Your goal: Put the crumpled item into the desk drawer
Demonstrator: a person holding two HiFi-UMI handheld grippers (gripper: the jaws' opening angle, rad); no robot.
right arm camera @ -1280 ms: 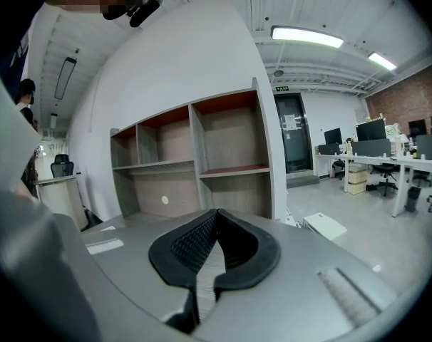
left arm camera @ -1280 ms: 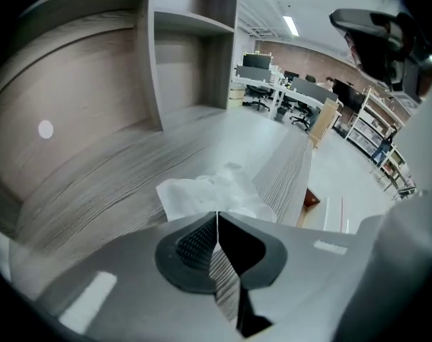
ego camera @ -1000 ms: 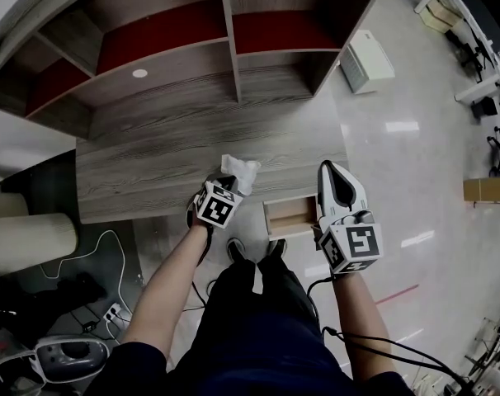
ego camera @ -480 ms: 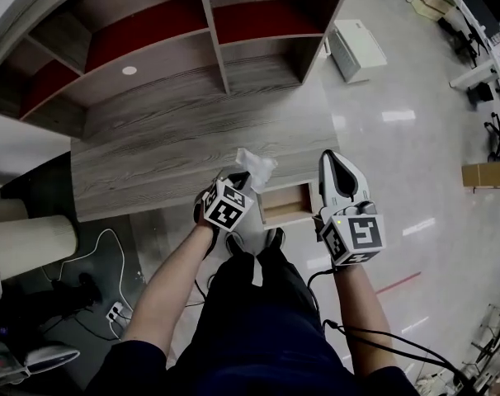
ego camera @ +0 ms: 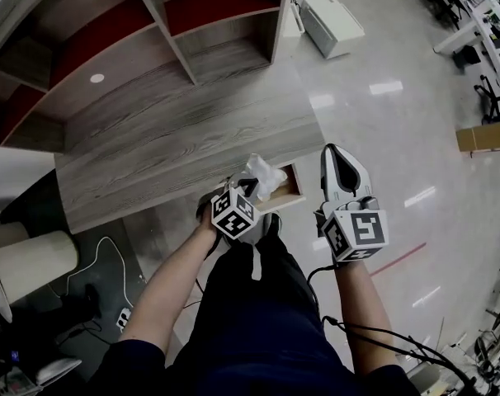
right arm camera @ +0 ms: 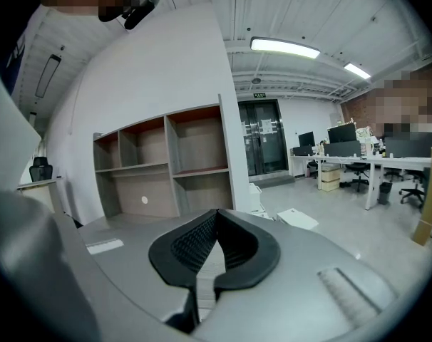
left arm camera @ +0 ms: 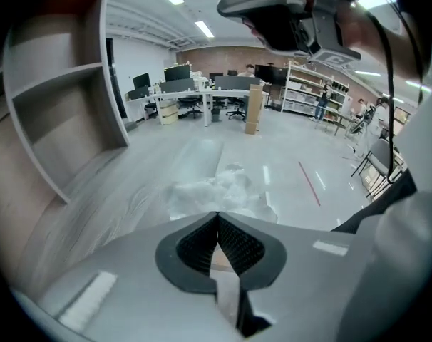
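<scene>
The crumpled item [ego camera: 265,176] is a white wad of paper or tissue, pinched at its near edge by my left gripper [ego camera: 248,190], which is shut on it. It hangs over the small open desk drawer [ego camera: 297,185] under the front edge of the wooden desk [ego camera: 176,139], and covers most of the drawer's inside. In the left gripper view the wad [left arm camera: 217,193] bulges just past the closed tips of the left gripper [left arm camera: 217,216]. My right gripper [ego camera: 336,157] floats to the right of the drawer, over the floor, shut with nothing in it. The right gripper view shows its jaws [right arm camera: 217,212] pressed together.
A wooden shelf unit with red back panels [ego camera: 192,31] stands on the far side of the desk. A white box [ego camera: 332,25] lies on the glossy floor beyond the desk's right end. A pale cylinder [ego camera: 27,262] and cables lie at lower left. The person's legs are below the drawer.
My left gripper has carried the crumpled item right, from the desk's front edge to over the open drawer. The right gripper has stayed beside the drawer, shut.
</scene>
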